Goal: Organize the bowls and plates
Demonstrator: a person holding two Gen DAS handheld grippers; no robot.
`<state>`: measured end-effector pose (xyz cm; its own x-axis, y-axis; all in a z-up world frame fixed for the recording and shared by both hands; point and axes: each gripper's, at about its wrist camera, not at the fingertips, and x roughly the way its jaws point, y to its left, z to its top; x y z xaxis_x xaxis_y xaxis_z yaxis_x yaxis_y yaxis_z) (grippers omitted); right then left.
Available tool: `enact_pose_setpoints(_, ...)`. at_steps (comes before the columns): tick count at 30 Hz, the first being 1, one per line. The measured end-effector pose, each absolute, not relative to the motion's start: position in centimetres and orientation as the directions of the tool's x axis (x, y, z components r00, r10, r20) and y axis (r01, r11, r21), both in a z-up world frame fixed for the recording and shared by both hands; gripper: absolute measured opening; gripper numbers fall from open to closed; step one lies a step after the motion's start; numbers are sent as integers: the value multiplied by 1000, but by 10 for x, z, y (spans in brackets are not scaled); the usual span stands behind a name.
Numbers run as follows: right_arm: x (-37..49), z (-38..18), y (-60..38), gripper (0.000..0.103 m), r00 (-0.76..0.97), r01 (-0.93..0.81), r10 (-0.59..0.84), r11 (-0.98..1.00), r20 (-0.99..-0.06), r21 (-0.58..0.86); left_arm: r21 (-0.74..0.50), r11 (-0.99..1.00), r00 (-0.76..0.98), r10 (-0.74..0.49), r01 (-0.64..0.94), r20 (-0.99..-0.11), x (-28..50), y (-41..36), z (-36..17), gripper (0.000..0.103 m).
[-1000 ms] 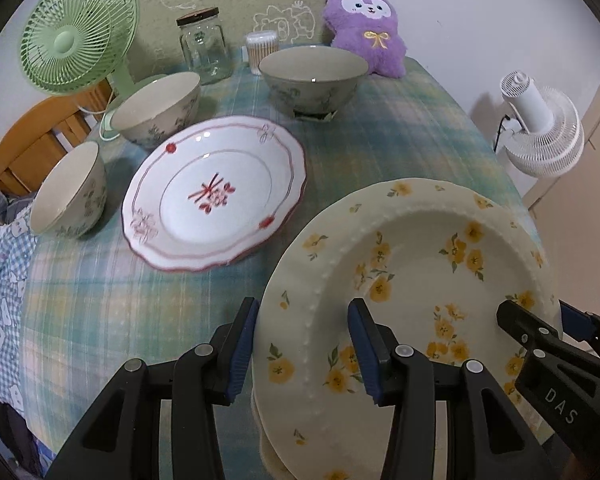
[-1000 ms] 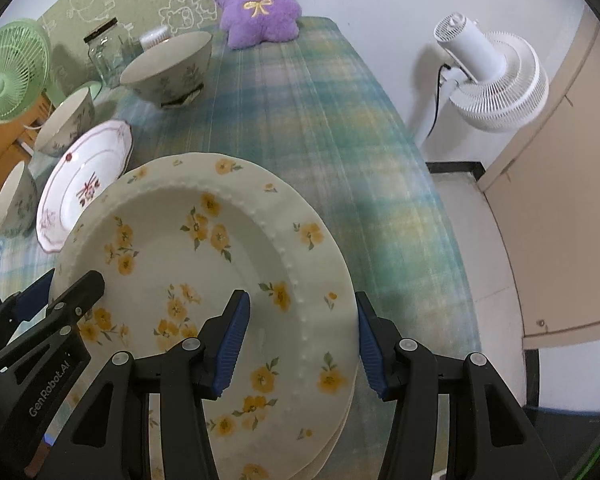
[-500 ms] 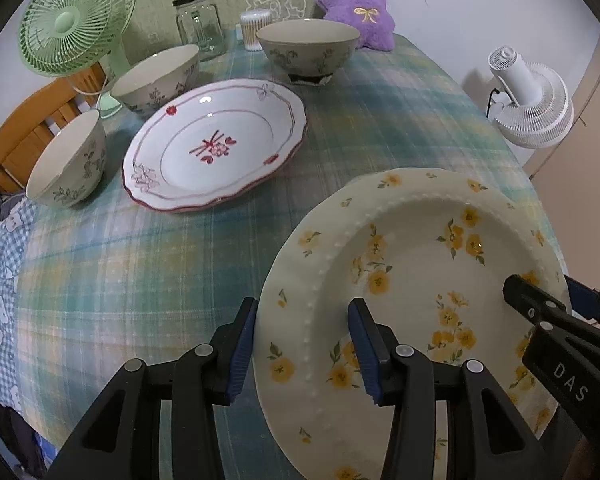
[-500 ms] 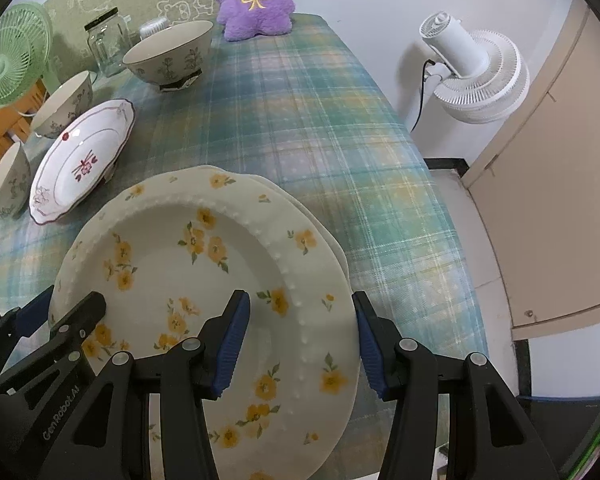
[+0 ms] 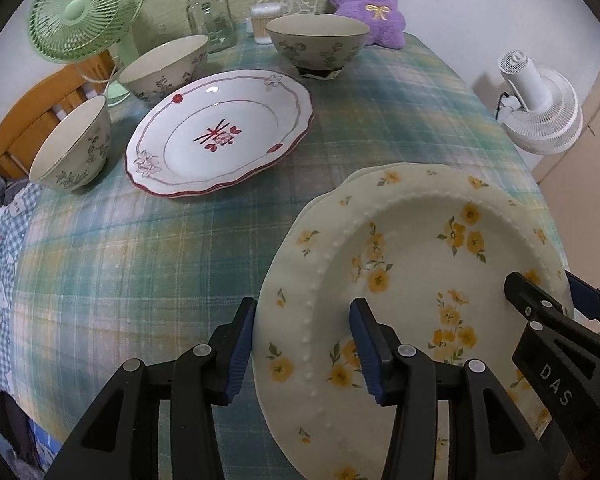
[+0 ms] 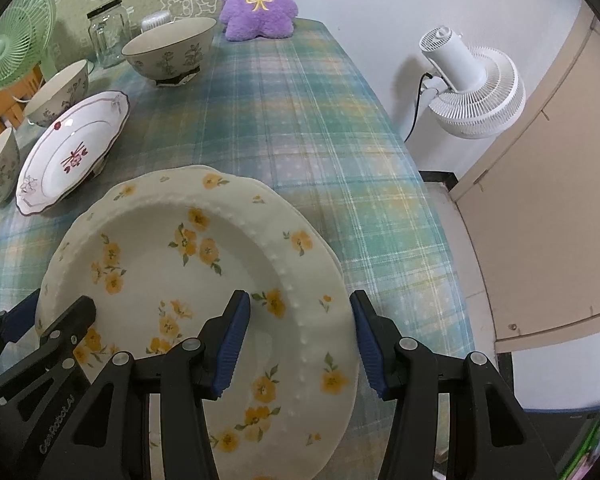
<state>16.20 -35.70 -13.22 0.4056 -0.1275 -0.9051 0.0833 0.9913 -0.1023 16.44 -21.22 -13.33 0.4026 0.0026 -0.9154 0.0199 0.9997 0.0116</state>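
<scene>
A cream plate with yellow flowers (image 5: 412, 264) (image 6: 188, 256) is held over a second like plate (image 5: 364, 174) (image 6: 332, 256) whose rim shows beneath it. My left gripper (image 5: 302, 344) straddles its left rim, one finger under and one over. My right gripper (image 6: 298, 340) straddles its right rim the same way. Both grip the plate. A red-patterned white plate (image 5: 220, 132) (image 6: 72, 152) lies to the left. Three floral bowls (image 5: 318, 46) (image 5: 164, 68) (image 5: 74, 144) stand around it.
A green fan (image 5: 84, 16), a glass jar (image 5: 210, 16), a toothpick holder (image 5: 264, 22) and a purple plush toy (image 5: 368, 0) stand at the table's far end. A white fan (image 6: 472, 84) stands on the floor beyond the right edge. A wooden chair (image 5: 32, 120) is at the left.
The flowered plate has come up off the plate beneath it, whose rim now shows. Both grippers have pulled back and up with it.
</scene>
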Motion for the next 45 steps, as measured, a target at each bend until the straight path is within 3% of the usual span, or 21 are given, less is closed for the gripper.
enact_pose_setpoints(5, 168, -134, -354, 55, 410, 67, -144, 990, -901, -127, 17, 1000, 399, 20, -12, -917, 166, -213, -133, 47)
enact_pose_setpoints(9, 175, -140, -360, 57, 385, 62, -123, 992, -915, -108, 51, 999, 398, 51, -11, -916, 168, -223, -136, 60)
enact_pose_setpoints(14, 183, -143, -367, 58, 381, 26, -56, 998, -923, -50, 87, 995, 386, 96, -42, -918, 172, -232, -140, 69)
enact_pose_setpoints(26, 204, -125, -367, 59, 372, -47, -5, 999, -928, -25, 57, 990, 394, 104, -129, -913, 182, -222, -123, 80)
enact_pose_setpoints(45, 255, -71, -262, 59, 467, -33, 95, 995, -879, 90, 51, 994, 534, 97, -100, -840, 233, -120, -76, 74)
